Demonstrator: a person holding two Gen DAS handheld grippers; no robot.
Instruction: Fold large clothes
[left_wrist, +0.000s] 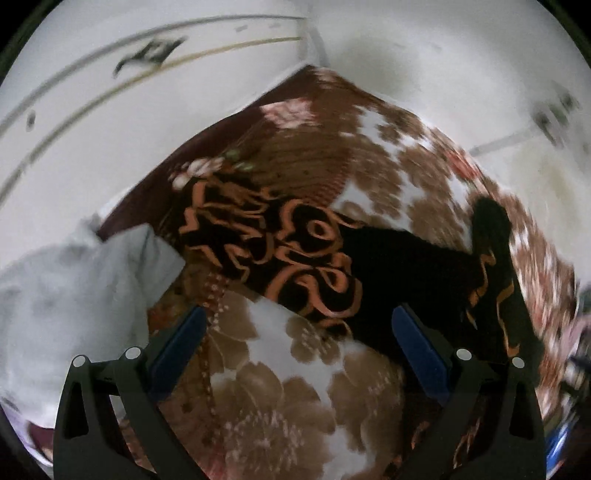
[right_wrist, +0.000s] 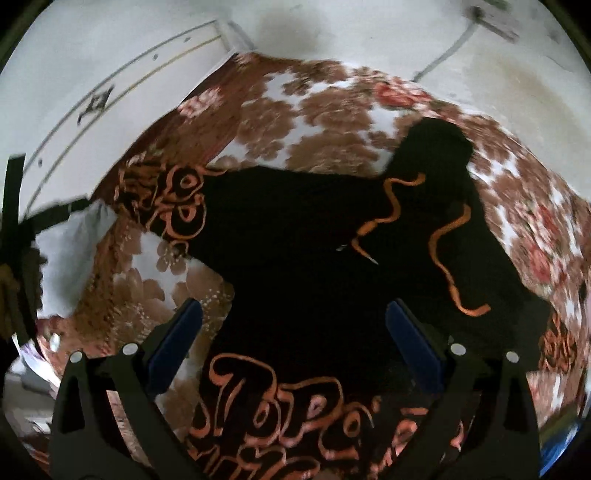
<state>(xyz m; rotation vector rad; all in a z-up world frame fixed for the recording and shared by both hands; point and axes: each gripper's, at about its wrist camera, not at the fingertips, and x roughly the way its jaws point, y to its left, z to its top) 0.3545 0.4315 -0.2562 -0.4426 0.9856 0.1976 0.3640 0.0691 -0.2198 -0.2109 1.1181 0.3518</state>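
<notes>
A large black garment with orange swirl lettering lies spread on a brown and white floral blanket. In the left wrist view the garment runs from centre to the right, its printed end at the centre. My left gripper is open and empty, above the blanket just short of the garment's near edge. My right gripper is open and empty, above the black cloth, with the orange print just below it.
A light grey cloth lies at the blanket's left side; it also shows in the right wrist view. White walls with a line of trim stand behind the bed. Clutter shows at the far right edge.
</notes>
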